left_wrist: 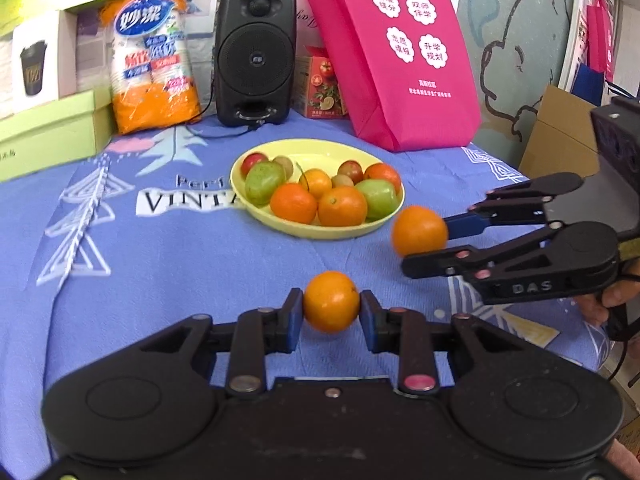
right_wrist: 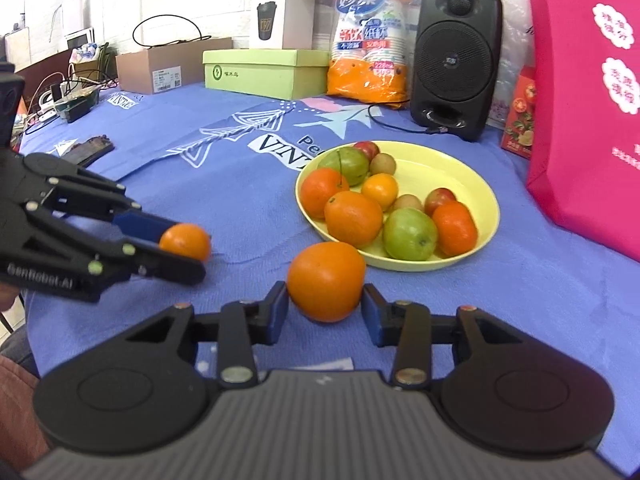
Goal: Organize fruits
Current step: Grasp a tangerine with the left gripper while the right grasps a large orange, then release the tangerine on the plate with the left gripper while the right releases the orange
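Gripping one orange (left_wrist: 331, 302), the left hand-held gripper (left_wrist: 331, 312) hovers over the table (left_wrist: 160, 260); the right hand-held gripper (right_wrist: 325, 308) clamps a second orange (right_wrist: 326, 280) beside the yellow plate (right_wrist: 472, 176); the plate holds four oranges, two green fruits, two red, two brown.

Bright even light, soft shadows, fisheye-bent edges, slight blur
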Demonstrator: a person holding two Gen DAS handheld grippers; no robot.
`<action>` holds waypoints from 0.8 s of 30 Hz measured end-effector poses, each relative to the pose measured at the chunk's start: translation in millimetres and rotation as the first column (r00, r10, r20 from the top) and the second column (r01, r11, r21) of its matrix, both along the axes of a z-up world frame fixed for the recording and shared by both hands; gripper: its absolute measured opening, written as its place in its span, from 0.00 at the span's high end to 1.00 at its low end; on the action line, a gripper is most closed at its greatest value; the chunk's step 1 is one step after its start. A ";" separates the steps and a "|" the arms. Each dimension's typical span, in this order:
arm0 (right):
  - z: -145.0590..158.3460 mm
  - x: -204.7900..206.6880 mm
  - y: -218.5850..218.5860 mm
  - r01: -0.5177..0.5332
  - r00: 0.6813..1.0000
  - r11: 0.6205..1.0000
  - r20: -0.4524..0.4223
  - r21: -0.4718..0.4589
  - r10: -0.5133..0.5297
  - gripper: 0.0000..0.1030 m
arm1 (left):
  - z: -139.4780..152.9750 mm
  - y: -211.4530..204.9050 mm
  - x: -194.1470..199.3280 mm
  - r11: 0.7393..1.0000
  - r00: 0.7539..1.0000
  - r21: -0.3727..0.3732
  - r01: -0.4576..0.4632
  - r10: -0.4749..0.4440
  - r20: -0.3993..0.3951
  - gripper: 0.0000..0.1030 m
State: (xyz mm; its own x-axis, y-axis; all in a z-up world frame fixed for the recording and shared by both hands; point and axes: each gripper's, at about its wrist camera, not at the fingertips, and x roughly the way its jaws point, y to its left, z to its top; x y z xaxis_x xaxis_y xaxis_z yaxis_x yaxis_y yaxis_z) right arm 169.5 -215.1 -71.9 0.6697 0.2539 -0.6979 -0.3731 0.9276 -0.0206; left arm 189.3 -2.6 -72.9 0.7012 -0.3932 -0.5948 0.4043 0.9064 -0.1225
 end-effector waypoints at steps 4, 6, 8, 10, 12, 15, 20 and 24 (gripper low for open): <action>15.8 2.3 -10.8 0.017 0.999 1.000 0.040 -0.017 -0.017 0.62 | 14.1 -8.0 16.2 1.000 0.999 0.017 0.023 -0.023 0.029 0.72; 21.9 10.5 -16.6 0.029 0.998 0.999 0.054 -0.029 -0.028 0.62 | 20.5 -12.9 29.8 0.999 0.998 0.030 0.029 -0.030 0.046 0.72; 25.4 21.4 -21.2 0.035 0.998 0.999 0.061 -0.041 -0.032 0.62 | 27.2 -18.4 48.3 0.999 0.998 0.034 0.029 -0.030 0.050 0.72; 27.0 34.2 -26.3 0.043 0.997 0.998 0.061 -0.055 -0.040 0.62 | 33.4 -24.5 67.7 0.999 0.998 0.039 0.029 -0.031 0.055 0.72; 28.0 47.0 -31.3 0.051 0.997 0.996 0.061 -0.068 -0.047 0.62 | 38.5 -30.3 89.1 0.999 0.998 0.043 0.027 -0.030 0.051 0.72; 28.6 66.7 -37.6 0.055 0.997 0.995 0.056 -0.081 -0.051 0.62 | 41.8 -41.5 123.8 0.998 0.999 0.059 0.023 -0.026 0.043 0.71; 22.9 99.3 -39.4 0.035 0.999 0.992 0.031 -0.124 -0.031 0.62 | 35.4 -60.6 172.8 0.994 0.999 0.101 0.035 -0.035 0.005 0.71; 16.6 118.9 -42.6 0.033 0.999 0.988 0.018 -0.152 -0.031 0.62 | 25.5 -70.2 199.4 0.990 0.999 0.140 0.033 -0.029 -0.026 0.71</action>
